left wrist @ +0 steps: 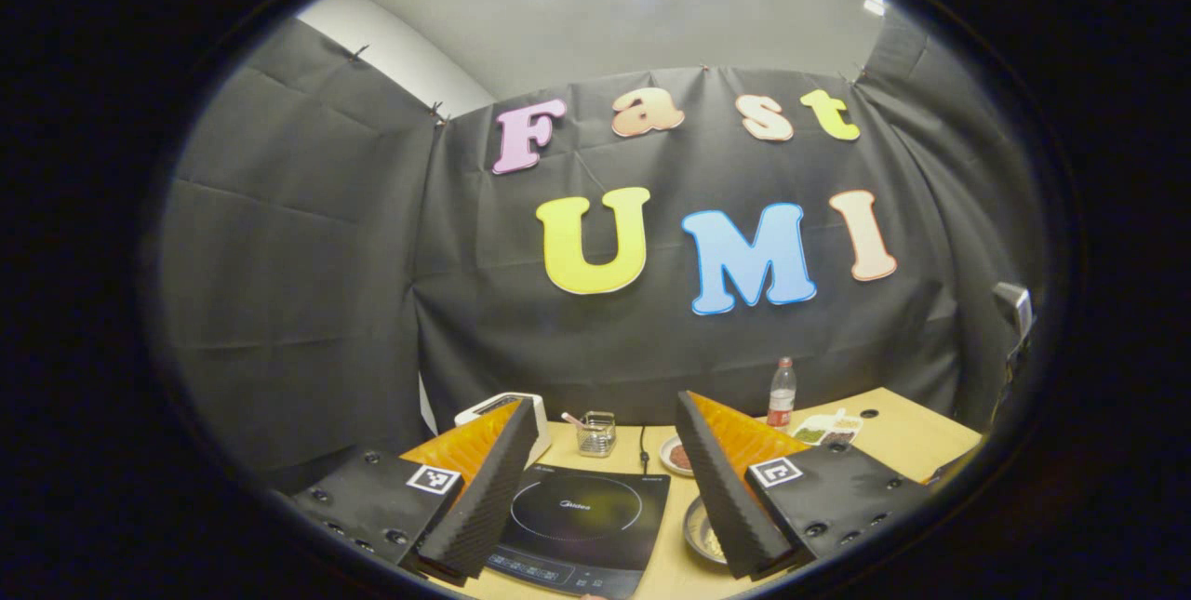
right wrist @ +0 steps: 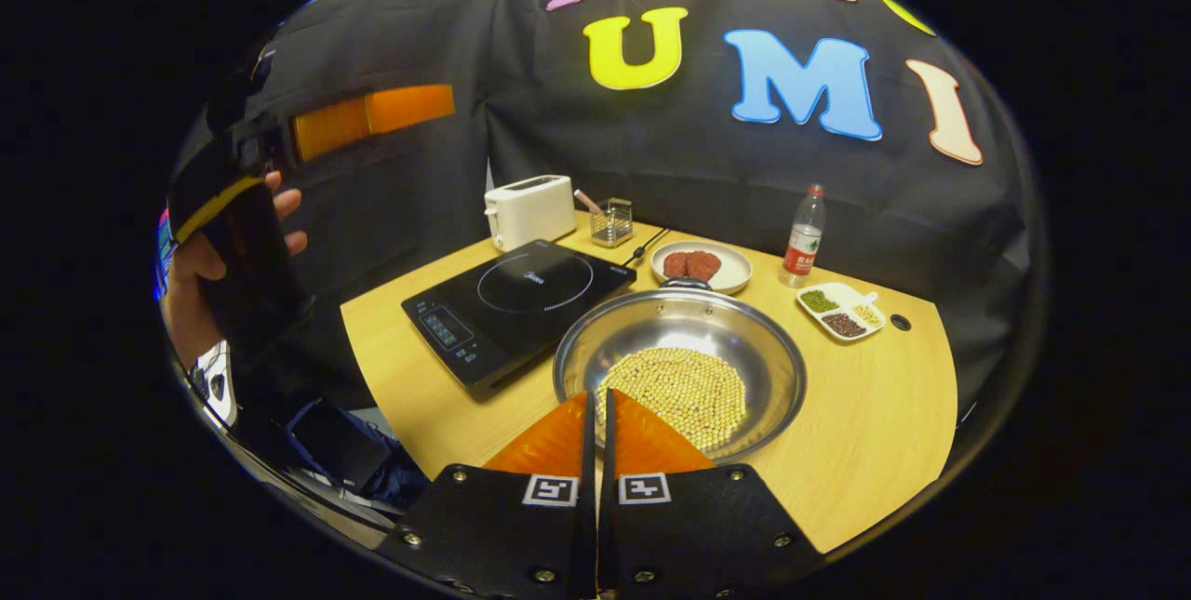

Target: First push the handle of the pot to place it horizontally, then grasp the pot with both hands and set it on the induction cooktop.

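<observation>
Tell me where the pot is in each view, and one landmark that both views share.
Left gripper view: the pot is low, right of centre, mostly hidden behind the right finger of the open tongs, just right of the cooktop.
Right gripper view: the pot is at centre, holding beans, just beyond the shut tongs, right of the cooktop.
Shared landmark: the bottle by the back wall.

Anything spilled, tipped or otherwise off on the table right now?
Nothing stands out. The pot sits upright on the table beside the induction cooktop, its beans all inside. The toaster, bottle, plate and divided dish all sit upright and tidy.
</observation>
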Action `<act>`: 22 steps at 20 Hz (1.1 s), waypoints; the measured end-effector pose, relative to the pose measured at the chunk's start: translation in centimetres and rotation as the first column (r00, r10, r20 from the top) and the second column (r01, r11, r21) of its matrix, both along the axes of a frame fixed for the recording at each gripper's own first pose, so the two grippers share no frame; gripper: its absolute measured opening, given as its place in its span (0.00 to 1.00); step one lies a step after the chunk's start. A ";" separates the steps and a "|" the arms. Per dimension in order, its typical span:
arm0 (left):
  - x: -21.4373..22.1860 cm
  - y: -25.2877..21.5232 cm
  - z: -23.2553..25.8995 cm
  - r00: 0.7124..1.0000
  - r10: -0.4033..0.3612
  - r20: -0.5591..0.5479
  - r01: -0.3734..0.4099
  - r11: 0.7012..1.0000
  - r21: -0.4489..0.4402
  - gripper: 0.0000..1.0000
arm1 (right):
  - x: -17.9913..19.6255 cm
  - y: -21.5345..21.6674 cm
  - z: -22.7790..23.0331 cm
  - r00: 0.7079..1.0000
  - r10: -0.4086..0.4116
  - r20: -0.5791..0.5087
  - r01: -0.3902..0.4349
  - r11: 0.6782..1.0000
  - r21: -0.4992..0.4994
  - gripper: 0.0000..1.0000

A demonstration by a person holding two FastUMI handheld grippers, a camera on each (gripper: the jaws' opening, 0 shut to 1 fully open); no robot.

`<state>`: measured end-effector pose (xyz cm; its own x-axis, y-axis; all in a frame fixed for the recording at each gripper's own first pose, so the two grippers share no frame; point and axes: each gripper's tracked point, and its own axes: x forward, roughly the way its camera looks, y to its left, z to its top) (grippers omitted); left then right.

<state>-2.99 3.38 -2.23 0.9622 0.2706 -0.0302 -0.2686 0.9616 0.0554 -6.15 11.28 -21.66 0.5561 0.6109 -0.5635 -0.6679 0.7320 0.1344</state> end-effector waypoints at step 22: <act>5.0 6.1 -5.4 0.997 -0.070 -0.027 0.068 0.994 -0.088 1.00 | -1.7 1.6 -11.0 0.945 -0.103 -0.312 0.007 0.956 -0.295 0.01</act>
